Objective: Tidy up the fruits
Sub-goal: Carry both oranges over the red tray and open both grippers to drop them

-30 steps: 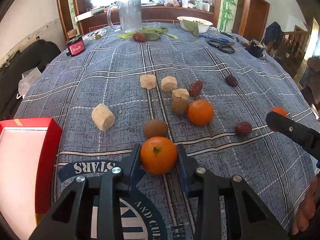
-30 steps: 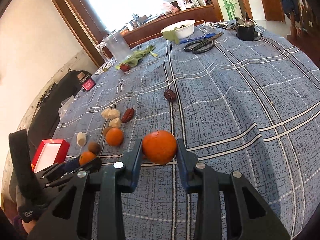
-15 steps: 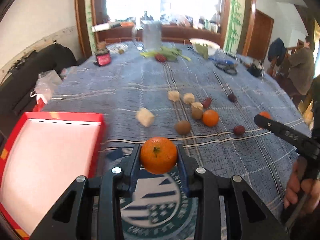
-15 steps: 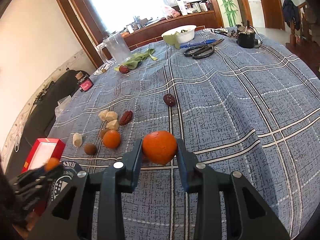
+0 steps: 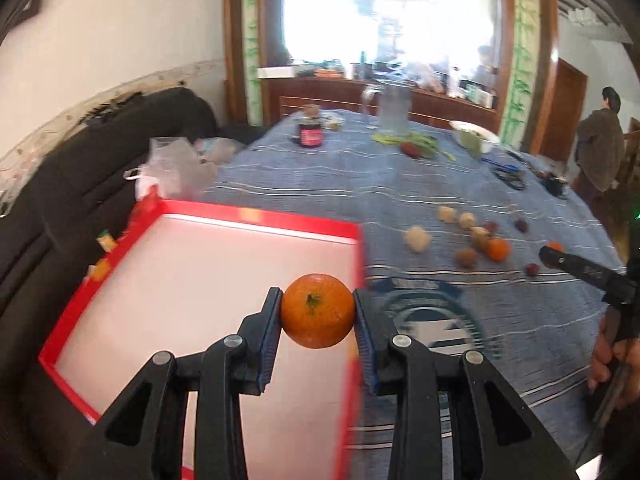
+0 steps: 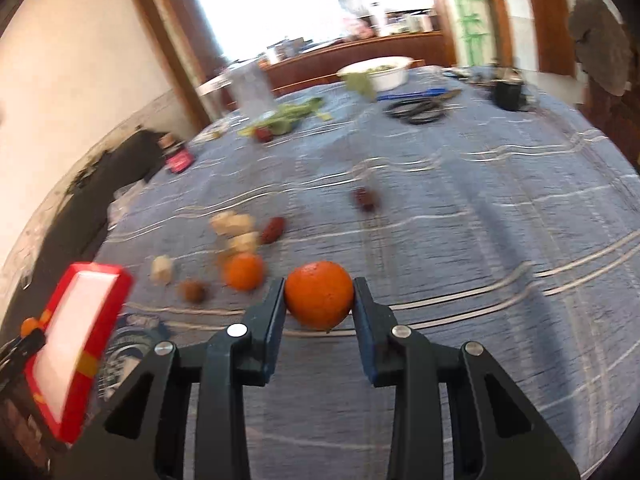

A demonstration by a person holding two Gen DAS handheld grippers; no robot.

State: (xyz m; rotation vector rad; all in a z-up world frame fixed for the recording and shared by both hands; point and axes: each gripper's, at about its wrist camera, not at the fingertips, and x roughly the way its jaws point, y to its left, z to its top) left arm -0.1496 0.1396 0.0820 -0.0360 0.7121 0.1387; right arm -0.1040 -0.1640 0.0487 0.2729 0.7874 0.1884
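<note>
My left gripper [image 5: 316, 312] is shut on an orange [image 5: 317, 310] and holds it above the right part of a red tray with a white floor [image 5: 256, 220]. My right gripper [image 6: 319, 300] is shut on a second orange [image 6: 319, 300], held above the blue checked tablecloth [image 6: 480, 240]. A third orange [image 6: 244, 271], a kiwi [image 6: 193, 291], several pale fruit chunks [image 6: 234, 224] and red dates [image 6: 273, 230] lie on the cloth. The red tray also shows at the left of the right wrist view [image 6: 80, 344].
A clear jug [image 5: 390, 110], greens [image 5: 416, 142], a white bowl [image 6: 376, 72], scissors [image 6: 416, 110] and a red jar [image 5: 310, 132] stand at the far side. A dark sofa [image 5: 80, 184] with plastic bags lies left of the table. A person [image 5: 600, 140] stands at the far right.
My left gripper has lifted its orange and carried it left, over the red tray. My right gripper has lifted its orange and swung a little toward the left.
</note>
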